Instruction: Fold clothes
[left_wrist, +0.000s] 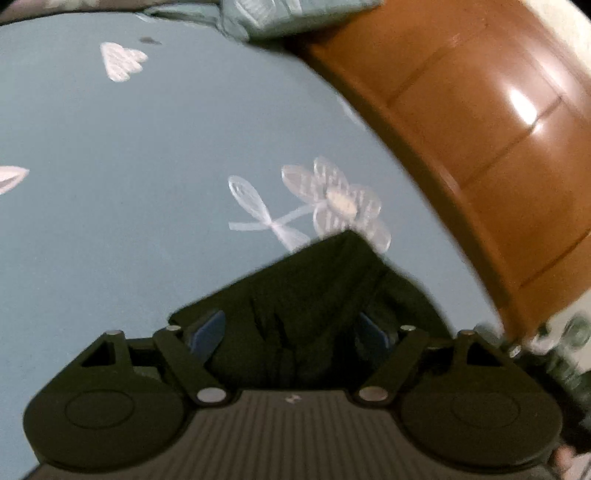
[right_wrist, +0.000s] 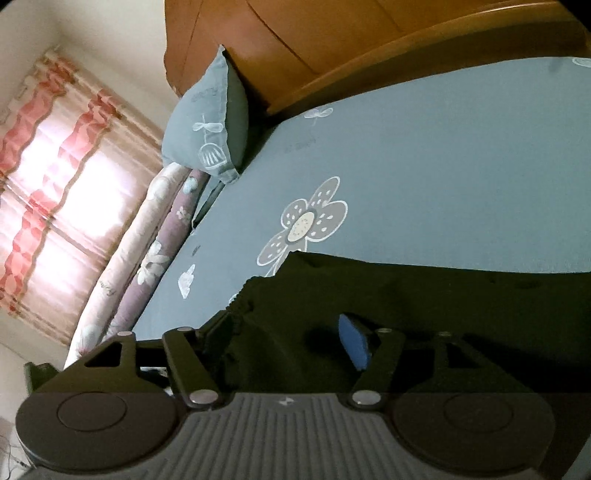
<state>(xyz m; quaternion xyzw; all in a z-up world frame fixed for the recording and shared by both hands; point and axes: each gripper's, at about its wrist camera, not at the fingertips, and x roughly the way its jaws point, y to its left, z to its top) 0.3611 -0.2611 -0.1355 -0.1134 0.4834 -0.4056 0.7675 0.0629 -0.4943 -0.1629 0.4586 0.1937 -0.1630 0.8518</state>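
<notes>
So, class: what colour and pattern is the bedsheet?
Blue-grey bedsheet with white flowers, clearest in the right wrist view.

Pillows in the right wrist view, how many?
1. A blue pillow stands at the bed's head against the wooden headboard, beside a rolled floral quilt. Others may be out of frame.

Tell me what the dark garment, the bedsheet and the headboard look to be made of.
Dark garment: soft matte fabric, judging by its creases; the fibre can't be told. Bedsheet: smooth blue-grey woven cloth with white printed flowers, probably cotton or a blend. Headboard: orange-brown wood or wood veneer under glossy varnish, shown by the bright glare.
</notes>
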